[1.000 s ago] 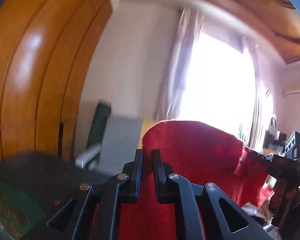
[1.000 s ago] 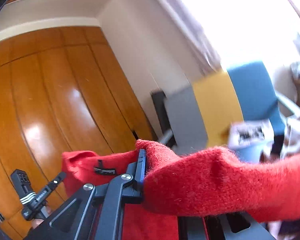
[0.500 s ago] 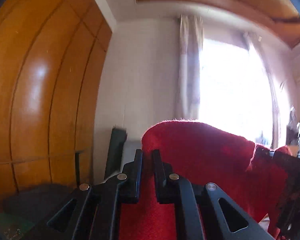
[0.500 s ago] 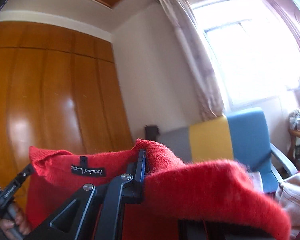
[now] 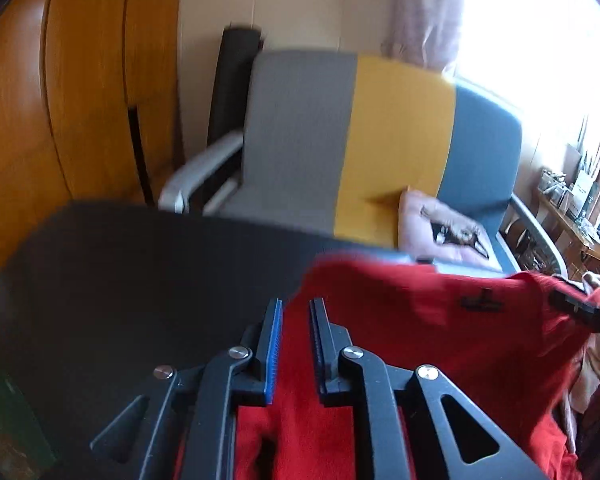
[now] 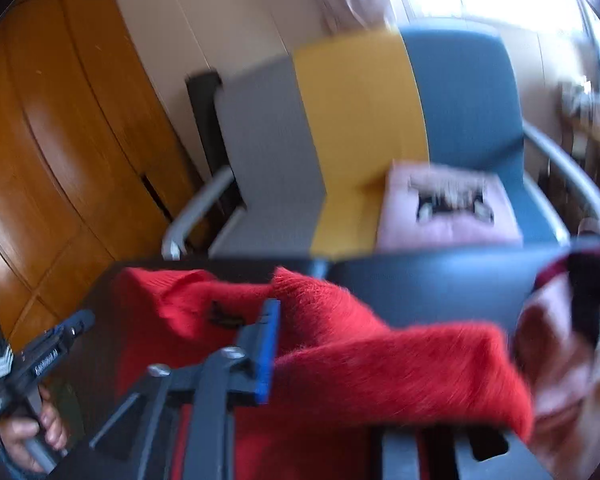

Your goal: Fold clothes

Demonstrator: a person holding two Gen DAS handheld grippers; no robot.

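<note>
So, quick count: one fuzzy red knit sweater (image 5: 412, 320) lying between and right of the left claw's fingers, one dark flat table top (image 5: 140, 280) under it, one gray-yellow-blue striped armchair (image 5: 380, 140) straight ahead past the claws, one pink folded garment with a dark print (image 6: 448, 212) on its seat, and two black two-finger grippers: left gripper (image 5: 296, 344), right gripper (image 6: 320, 360).
</note>
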